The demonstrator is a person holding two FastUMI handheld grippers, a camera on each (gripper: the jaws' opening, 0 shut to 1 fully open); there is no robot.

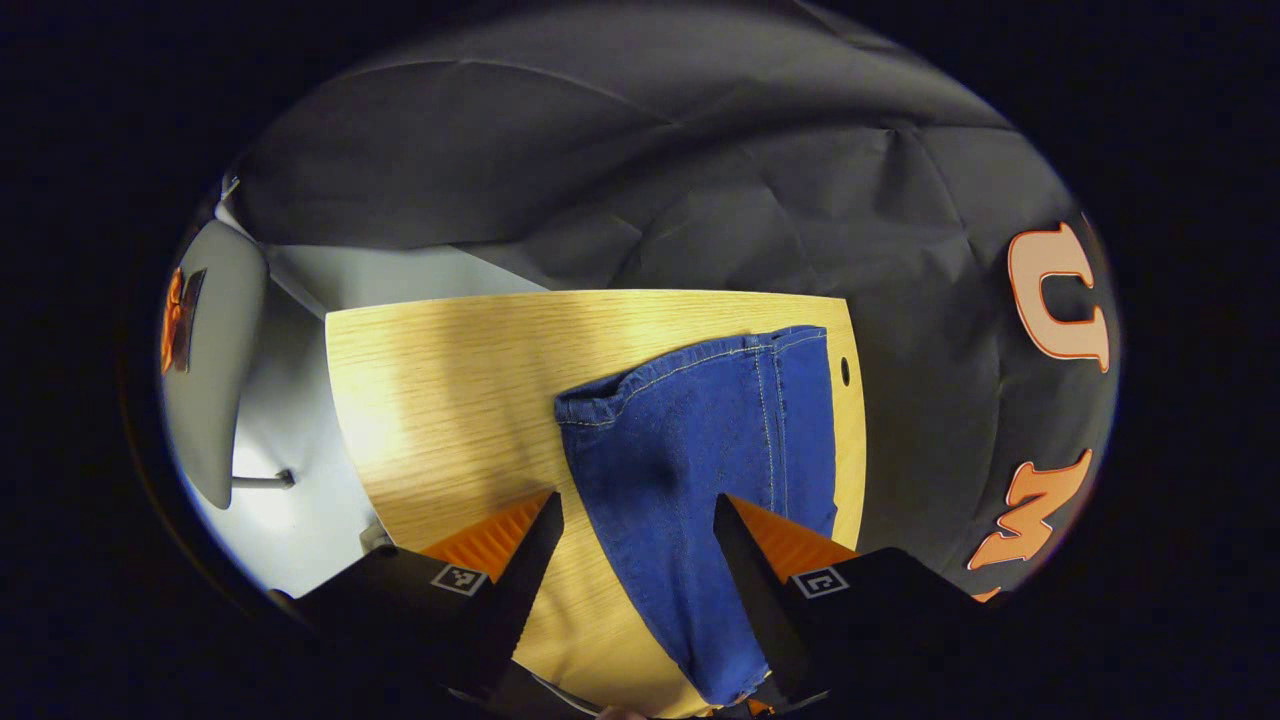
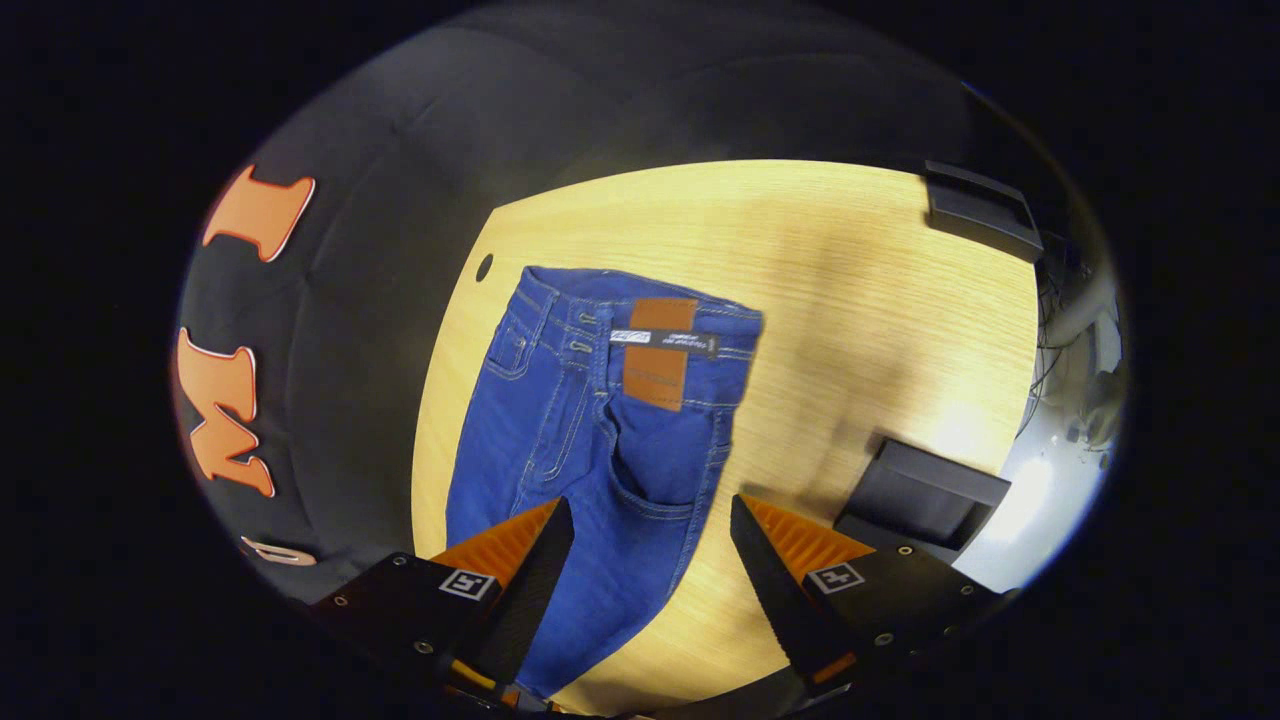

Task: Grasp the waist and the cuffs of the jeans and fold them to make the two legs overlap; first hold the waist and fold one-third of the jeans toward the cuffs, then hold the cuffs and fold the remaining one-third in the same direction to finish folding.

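**Jeans flat on the bench, both grippers spread above them**

In the left gripper view, a pale rounded object (image 1: 205, 360) stands off the bench's left edge, its lower part on a thin rod; what it is cannot be made out. The wooden bench (image 1: 450, 400) fills the middle. The jeans (image 1: 700, 450) lie toward its right edge, their cuff end reaching up near the far edge, where the hem and side seams show. The near part of the leg runs down between the fingers of the left gripper (image 1: 638, 540) and is cut off at the bottom, partly hidden behind the right-hand finger. The fingers stand wide apart, released, holding nothing; whether they touch the cloth cannot be told. A small dark hole (image 1: 845, 371) sits in the bench just beside the jeans' right side.

In the right gripper view, the jeans (image 2: 560, 440) lie along the bench's left edge, waist toward the far side, with a brown patch (image 2: 657, 352) and a dark tag (image 2: 665, 341) across the waistband. The legs run down under the right gripper (image 2: 652, 550), whose fingers are also parted and empty; the lower leg is hidden behind the left-hand finger. A dark block (image 2: 920, 495) rests near the bench's right edge, another dark object (image 2: 980, 212) at the far right corner, and tangled cables (image 2: 1060, 320) beyond, too dim to identify.
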